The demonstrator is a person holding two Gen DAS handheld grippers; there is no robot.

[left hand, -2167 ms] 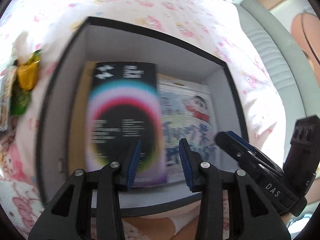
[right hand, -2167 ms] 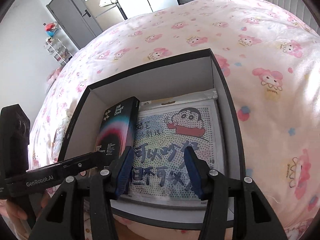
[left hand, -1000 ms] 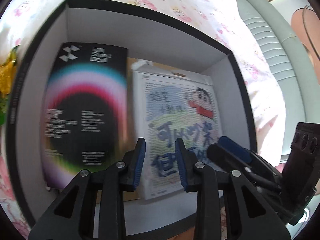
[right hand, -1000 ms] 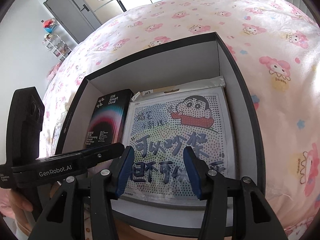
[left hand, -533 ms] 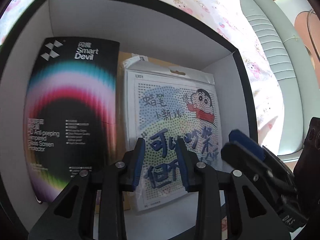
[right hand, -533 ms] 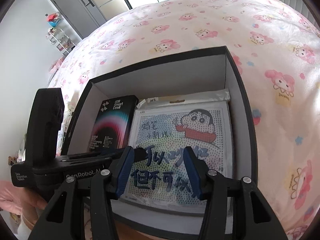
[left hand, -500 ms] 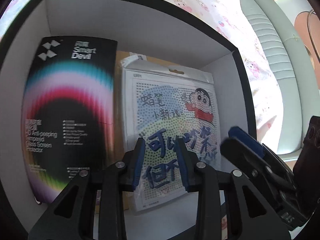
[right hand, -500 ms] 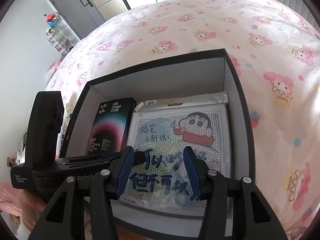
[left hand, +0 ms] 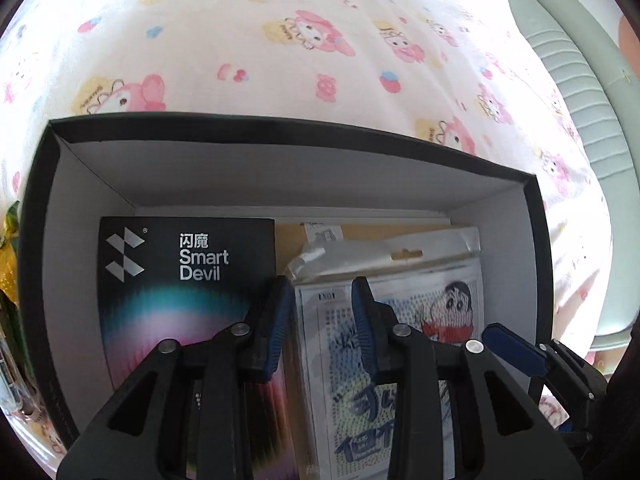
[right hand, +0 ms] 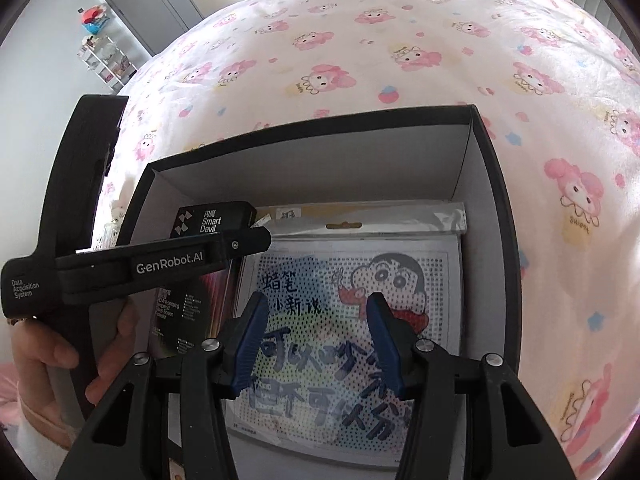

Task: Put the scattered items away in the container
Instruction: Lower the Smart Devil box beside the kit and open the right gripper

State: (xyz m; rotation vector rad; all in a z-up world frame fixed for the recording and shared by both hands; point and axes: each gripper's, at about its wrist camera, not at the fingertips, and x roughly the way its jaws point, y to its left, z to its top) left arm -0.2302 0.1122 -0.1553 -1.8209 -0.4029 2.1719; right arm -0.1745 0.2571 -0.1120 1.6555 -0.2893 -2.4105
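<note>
Reading from left to right in your left wrist view: a yellow-green packet (left hand: 9, 256) lies on the bedspread (left hand: 280, 40) just outside the left wall of the container (left hand: 280, 128), a black box with a white lining. Inside it, the black "Smart Devil" carton (left hand: 180, 272) lies flat along the left side. Beside it, on the right, lies the cartoon bead-art packet (left hand: 440, 292), its hang-tab toward the far wall. Your left gripper (left hand: 320, 312) points down over the seam between these two, its blue pads (left hand: 280, 320) narrowly parted with nothing between them. A grey padded edge (left hand: 580, 80) borders the bed at far right.

In your right wrist view, your left hand (right hand: 60, 352) grasps the handle of the left gripper, which crosses above the carton. Your right gripper (right hand: 316, 332) hangs over the bead-art packet, its fingers spread and empty; whether they touch the packet cannot be told.
</note>
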